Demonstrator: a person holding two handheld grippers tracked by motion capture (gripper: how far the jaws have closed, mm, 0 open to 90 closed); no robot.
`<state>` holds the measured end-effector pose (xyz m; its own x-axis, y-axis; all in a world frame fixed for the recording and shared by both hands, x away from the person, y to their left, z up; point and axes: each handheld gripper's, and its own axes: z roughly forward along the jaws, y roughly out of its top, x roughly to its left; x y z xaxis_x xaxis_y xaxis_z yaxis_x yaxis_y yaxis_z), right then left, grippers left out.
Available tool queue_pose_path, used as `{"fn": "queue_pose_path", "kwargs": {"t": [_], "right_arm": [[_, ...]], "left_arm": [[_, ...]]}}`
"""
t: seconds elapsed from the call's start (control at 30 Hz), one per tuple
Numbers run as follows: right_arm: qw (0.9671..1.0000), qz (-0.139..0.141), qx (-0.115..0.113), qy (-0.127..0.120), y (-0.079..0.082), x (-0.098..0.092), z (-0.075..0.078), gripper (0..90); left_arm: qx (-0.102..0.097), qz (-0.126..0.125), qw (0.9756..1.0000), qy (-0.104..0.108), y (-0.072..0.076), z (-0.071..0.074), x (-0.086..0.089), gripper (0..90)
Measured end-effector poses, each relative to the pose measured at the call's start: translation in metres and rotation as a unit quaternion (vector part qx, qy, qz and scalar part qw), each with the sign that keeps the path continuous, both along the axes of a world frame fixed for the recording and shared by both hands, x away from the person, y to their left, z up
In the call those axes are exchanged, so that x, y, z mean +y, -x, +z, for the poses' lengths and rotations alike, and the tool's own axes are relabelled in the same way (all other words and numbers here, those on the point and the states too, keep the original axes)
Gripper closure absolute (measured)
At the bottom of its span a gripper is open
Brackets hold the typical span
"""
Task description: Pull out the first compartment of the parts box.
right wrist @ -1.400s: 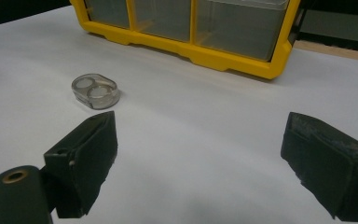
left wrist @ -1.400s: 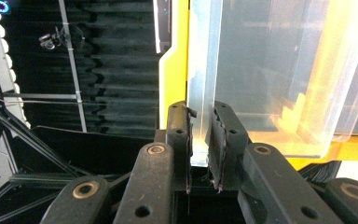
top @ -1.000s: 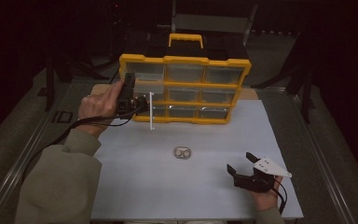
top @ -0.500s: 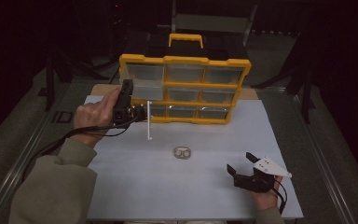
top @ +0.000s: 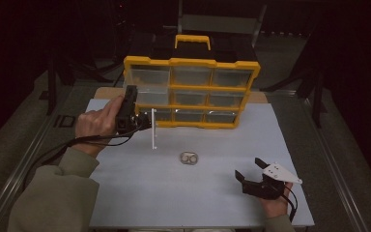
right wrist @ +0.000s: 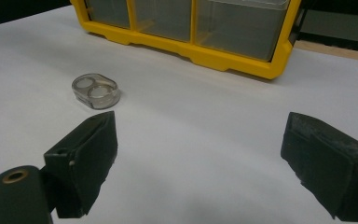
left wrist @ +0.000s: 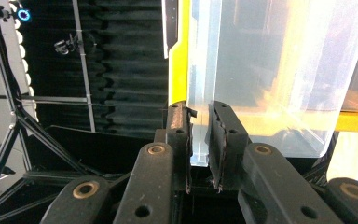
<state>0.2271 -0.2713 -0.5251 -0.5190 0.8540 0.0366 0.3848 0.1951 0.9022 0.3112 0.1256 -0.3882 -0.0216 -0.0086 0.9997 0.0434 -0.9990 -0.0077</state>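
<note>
L gripper jaws pinching clear drawer's front lip at organizer left side. R gripper jaws spread wide, near-right, resting on table.

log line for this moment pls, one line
left gripper: shut on clear drawer front | right gripper: open, idle on white mat | clear two-ring piece: untouched

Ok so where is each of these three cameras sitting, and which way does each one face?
High view: above the table's near side, looking forward and down on the yellow organizer; both forearms and hands show.
Left gripper view: rides the left gripper, looking along jaws shut on a clear drawer.
Right gripper view: rides the right gripper, jaws open, low over the table.
The high and right gripper views share the small clear case.
</note>
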Motion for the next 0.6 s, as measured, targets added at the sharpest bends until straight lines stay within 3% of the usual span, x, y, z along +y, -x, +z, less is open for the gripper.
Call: {"fn": "queue_pose_path", "kwargs": {"t": [0.13, 0.2, 0.23, 0.27, 0.33, 0.43, 0.47, 0.53, 0.6], "right_arm": [[1.0000, 0.000, 0.000, 0.000, 0.000, 0.000, 0.000, 10.7], [1.0000, -0.001, 0.002, -0.002, 0.000, 0.000, 0.000, 10.7], [1.0000, -0.001, 0.003, -0.002, 0.000, 0.000, 0.000, 10.7], [1.0000, -0.001, 0.003, -0.002, 0.000, 0.000, 0.000, 10.7], [1.0000, 0.000, 0.001, -0.001, 0.000, 0.000, 0.000, 10.7], [1.0000, 0.001, 0.000, 0.003, 0.000, 0.000, 0.000, 10.7], [1.0000, 0.001, 0.000, 0.003, 0.000, 0.000, 0.000, 10.7], [1.0000, -0.001, 0.001, 0.001, 0.000, 0.000, 0.000, 10.7], [1.0000, 0.000, 0.003, 0.002, 0.000, 0.000, 0.000, 10.7]], "left_arm": [[-0.002, -0.001, 1.0000, 0.004, 0.000, -0.001, 0.000, 79.6], [0.001, -0.005, 0.9999, 0.010, 0.002, -0.002, 0.001, 75.1], [-0.001, -0.006, 0.9999, 0.012, 0.004, -0.003, 0.001, 65.1], [-0.003, -0.005, 0.9999, 0.015, 0.005, -0.005, 0.001, 65.1], [-0.011, -0.004, 0.9999, 0.011, 0.008, -0.012, 0.001, 50.1], [-0.021, -0.010, 0.9996, 0.016, 0.012, -0.024, 0.002, 37.8], [-0.023, -0.010, 0.9996, 0.014, 0.013, -0.029, 0.002, 37.8], [-0.020, -0.010, 0.9994, 0.025, 0.015, -0.037, 0.002, 30.5], [-0.010, 0.000, 0.9996, 0.028, 0.014, -0.044, 0.002, 16.6]]}}
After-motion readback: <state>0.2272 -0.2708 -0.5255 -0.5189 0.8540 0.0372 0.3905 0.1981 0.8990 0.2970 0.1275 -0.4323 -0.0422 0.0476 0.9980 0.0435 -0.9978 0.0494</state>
